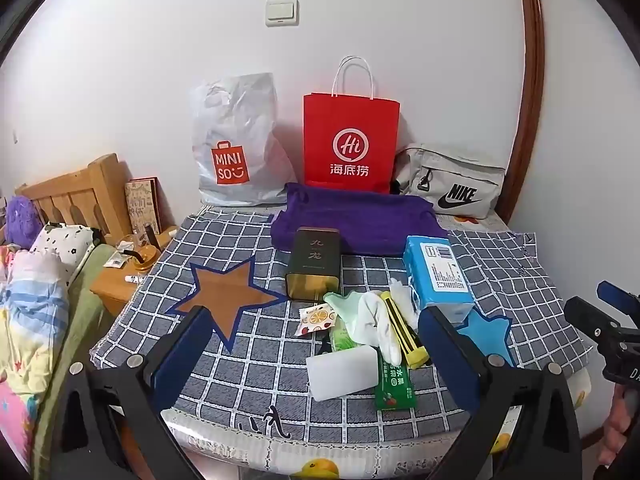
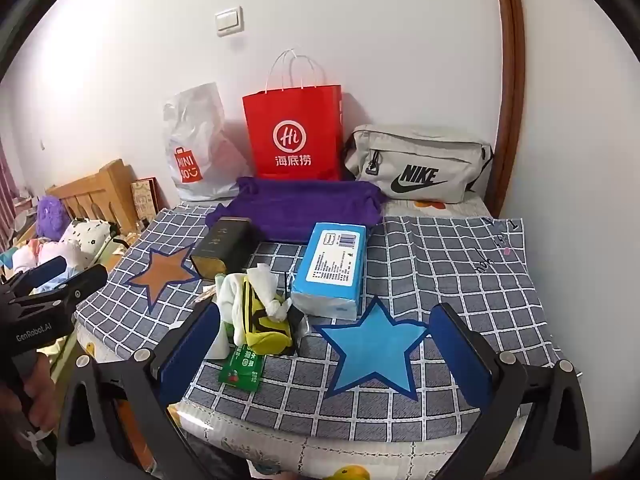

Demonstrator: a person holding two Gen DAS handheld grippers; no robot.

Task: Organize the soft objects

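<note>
While the soft items, a white sock and purple towel, are lying on the checked cloth beside the tin and tissue pack, the left gripper and right gripper are hovering wide open, gripping nothing.

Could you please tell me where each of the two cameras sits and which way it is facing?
Left wrist: sits on the left gripper, looking down across the checked cloth toward the wall; its open fingers and the right gripper at the right edge show.
Right wrist: sits on the right gripper, facing likewise over the blue star; the left gripper shows at left.
Shared: red paper bag, purple towel, blue tissue pack.
</note>
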